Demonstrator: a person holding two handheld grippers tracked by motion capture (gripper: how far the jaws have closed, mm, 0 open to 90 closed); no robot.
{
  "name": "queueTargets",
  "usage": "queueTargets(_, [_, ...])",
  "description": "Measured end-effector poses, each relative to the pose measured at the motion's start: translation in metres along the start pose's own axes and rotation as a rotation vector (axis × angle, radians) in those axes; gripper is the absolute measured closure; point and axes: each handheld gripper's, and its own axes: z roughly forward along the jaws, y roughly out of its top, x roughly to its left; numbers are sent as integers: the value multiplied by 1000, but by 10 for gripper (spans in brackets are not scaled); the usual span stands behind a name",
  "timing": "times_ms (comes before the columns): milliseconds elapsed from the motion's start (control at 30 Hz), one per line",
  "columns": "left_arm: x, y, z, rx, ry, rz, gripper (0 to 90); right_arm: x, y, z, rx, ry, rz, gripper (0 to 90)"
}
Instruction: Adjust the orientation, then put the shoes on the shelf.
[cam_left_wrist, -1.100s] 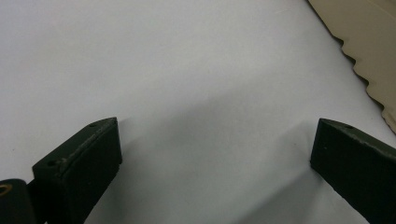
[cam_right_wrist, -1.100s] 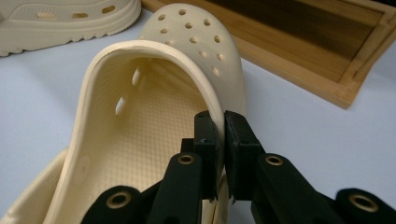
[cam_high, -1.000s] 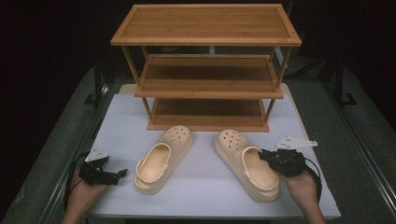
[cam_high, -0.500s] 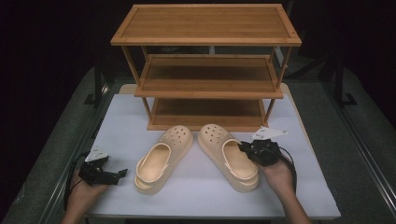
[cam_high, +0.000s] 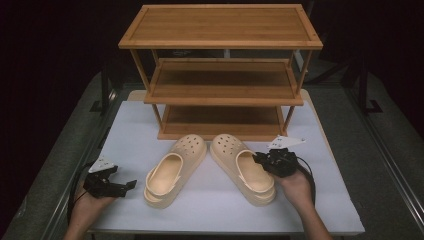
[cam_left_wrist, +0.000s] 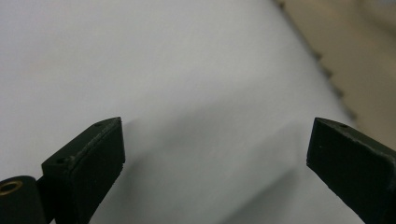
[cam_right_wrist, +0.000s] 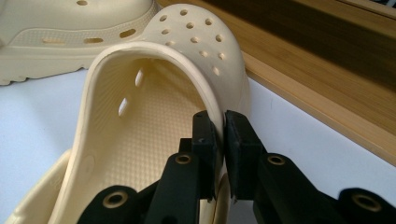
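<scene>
Two cream perforated foam clogs (cam_high: 175, 170) (cam_high: 243, 168) on white table (cam_high: 210, 210), before one three-tier bamboo rack (cam_high: 220, 75).
Right gripper (cam_right_wrist: 219, 140) pinches the right clog's rim; left gripper (cam_left_wrist: 215, 149) jaws spread, empty.

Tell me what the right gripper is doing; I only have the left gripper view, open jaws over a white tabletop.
Observer: The right gripper has its jaws shut on the side wall of a beige perforated foam clog.
Operator: Is there a second clog?
Observer: Yes, a matching beige clog lies just left of it, untouched.
Operator: What is behind them?
Observer: A three-tier bamboo shoe rack; both toes point toward it.
</scene>
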Motion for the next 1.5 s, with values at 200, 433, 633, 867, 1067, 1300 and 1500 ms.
queueTargets(200, [-9,18,-12,-66,-66,3,49,-2,0,0,-1,9,1,819])
queueTargets(433, [-28,45,-14,-99,-130,54,49,-3,0,0,1,17,-2,819])
queueTargets(633, [-42,70,-1,-101,-172,105,50,-5,0,0,-1,30,1,818])
queueTargets(867, [-56,92,25,-86,-183,149,98,-5,0,0,-1,36,-3,814])
queueTargets(1067, [-60,96,42,-61,-179,195,297,-6,0,1,-1,43,-3,814])
queueTargets(1300, [-66,96,45,-54,-155,242,575,-6,0,1,-2,44,-5,814])
queueTargets(1500, [-68,97,42,-36,-93,264,723,-6,0,1,-4,43,-3,815])
